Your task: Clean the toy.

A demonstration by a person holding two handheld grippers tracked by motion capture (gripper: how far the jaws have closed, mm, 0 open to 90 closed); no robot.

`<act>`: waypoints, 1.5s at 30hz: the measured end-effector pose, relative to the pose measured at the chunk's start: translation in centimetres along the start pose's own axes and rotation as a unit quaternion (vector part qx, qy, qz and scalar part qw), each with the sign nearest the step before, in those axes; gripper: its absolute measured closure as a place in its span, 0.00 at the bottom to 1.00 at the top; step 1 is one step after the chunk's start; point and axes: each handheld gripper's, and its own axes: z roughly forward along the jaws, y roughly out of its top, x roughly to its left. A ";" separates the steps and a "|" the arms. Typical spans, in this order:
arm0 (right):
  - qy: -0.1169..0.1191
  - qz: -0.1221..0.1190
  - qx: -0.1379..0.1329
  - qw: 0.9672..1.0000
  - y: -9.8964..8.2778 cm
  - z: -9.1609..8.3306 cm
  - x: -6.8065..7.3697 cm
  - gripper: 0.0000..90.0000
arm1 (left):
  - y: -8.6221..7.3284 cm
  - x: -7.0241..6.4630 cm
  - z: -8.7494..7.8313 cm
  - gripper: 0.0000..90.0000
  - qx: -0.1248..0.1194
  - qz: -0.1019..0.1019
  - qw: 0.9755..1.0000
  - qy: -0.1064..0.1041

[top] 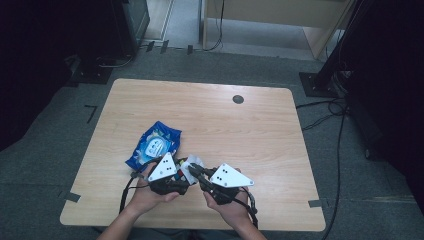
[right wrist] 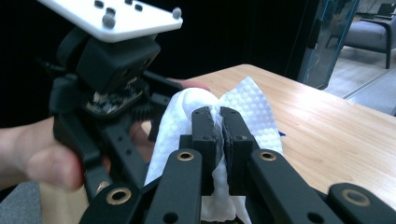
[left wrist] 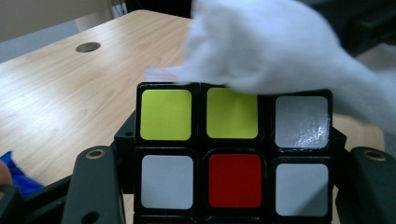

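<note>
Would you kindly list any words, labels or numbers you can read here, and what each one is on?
Blue packet: white label with print, too small and blurred to read.
Puzzle cube: plain coloured stickers, no text.
White wipe: no text.
Nothing else legible.

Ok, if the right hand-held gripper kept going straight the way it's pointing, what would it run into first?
Most likely the colourful puzzle cube clamped in the left hand-held gripper. The right hand-held gripper, shut on a white paper towel, points right at it, though depth is hard to judge.
</note>
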 end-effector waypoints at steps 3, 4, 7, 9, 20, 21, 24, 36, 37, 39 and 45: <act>-0.012 0.010 0.003 1.000 -0.2 0.2 -0.7 0.96 | 0.2 -0.2 -0.1 0.38 -0.007 0.005 1.000 -0.012; -0.019 0.021 0.009 1.000 -0.4 0.3 -1.1 0.96 | 0.3 -0.4 -0.1 0.38 -0.008 0.005 1.000 -0.011; -0.035 0.040 0.035 0.998 -1.2 0.7 -2.5 0.96 | 0.3 -0.2 -0.2 0.38 -0.011 0.004 1.000 -0.009; -0.056 0.047 0.058 0.996 -2.3 1.0 -3.7 0.96 | 0.3 0.3 -0.5 0.38 -0.021 -0.009 1.000 -0.009; -0.145 0.094 0.135 0.976 -5.6 0.8 -7.9 0.94 | 0.1 1.8 -1.6 0.38 -0.046 -0.049 0.998 -0.007; -0.149 0.095 0.137 0.975 -5.7 0.8 -8.0 0.94 | 0.1 1.9 -1.6 0.38 -0.046 -0.052 0.998 -0.004; -0.167 0.100 0.138 0.971 -6.0 0.5 -8.3 0.78 | 0.2 2.2 -1.7 0.38 -0.050 -0.064 0.997 0.001; -0.001 0.150 0.053 0.987 -4.0 1.2 -3.4 0.46 | 0.0 3.7 -1.5 0.38 -0.063 -0.142 0.988 0.026; 0.003 0.150 0.053 0.987 -3.8 1.4 -2.9 0.44 | 0.0 3.7 -1.5 0.38 -0.063 -0.144 0.987 0.028; 0.010 0.161 0.051 0.986 -3.5 1.7 -1.9 0.41 | 0.1 3.7 -1.4 0.38 -0.063 -0.155 0.985 0.032; 0.018 0.209 0.046 0.977 -3.4 2.6 -0.4 0.34 | 0.1 3.6 -1.0 0.38 -0.062 -0.173 0.983 0.028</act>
